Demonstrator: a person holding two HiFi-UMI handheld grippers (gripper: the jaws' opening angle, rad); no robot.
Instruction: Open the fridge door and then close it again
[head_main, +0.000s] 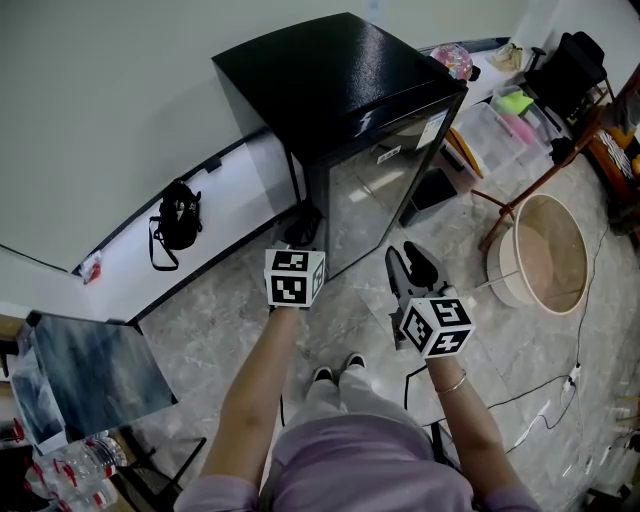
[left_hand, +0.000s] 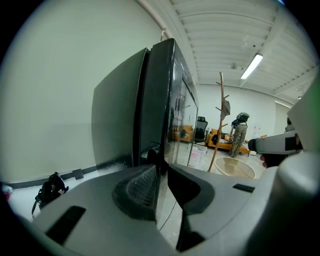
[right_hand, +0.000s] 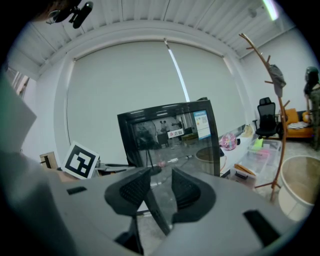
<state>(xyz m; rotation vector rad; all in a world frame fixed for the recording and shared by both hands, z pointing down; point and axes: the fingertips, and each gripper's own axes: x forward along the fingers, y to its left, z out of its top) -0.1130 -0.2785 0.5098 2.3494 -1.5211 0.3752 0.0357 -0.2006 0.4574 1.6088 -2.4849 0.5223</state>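
Black mini fridge (head_main: 335, 75) stands on the marble floor (head_main: 230, 320) against the pale wall, right in front of the person. Its glass door (head_main: 372, 195) faces them & lies close against the body. Can't tell if it's fully sealed.

Left gripper (head_main: 303, 232) is up at the door's left edge & clamped on it. In the left gripper view the edge runs straight down btwn the two pads (left_hand: 137, 187), which are closed in on it.

Right gripper (head_main: 411, 263) hangs in front of the door, twd its right side, near it but not touching. Its jaws stand apart w/ nothing in them, just the glass front seen beyond. The person's shoes (head_main: 338, 372) are just below the grippers in the head view.

Around the room:
- A black bag (head_main: 177, 222) lies on the floor by the wall, well left of the fridge.
- A round pale tub (head_main: 548, 255) sits to the right of the fridge.
- A wooden stand (head_main: 512, 205) is btwn the tub & the fridge.
- Clear plastic boxes (head_main: 498, 128) are farther back on the right.
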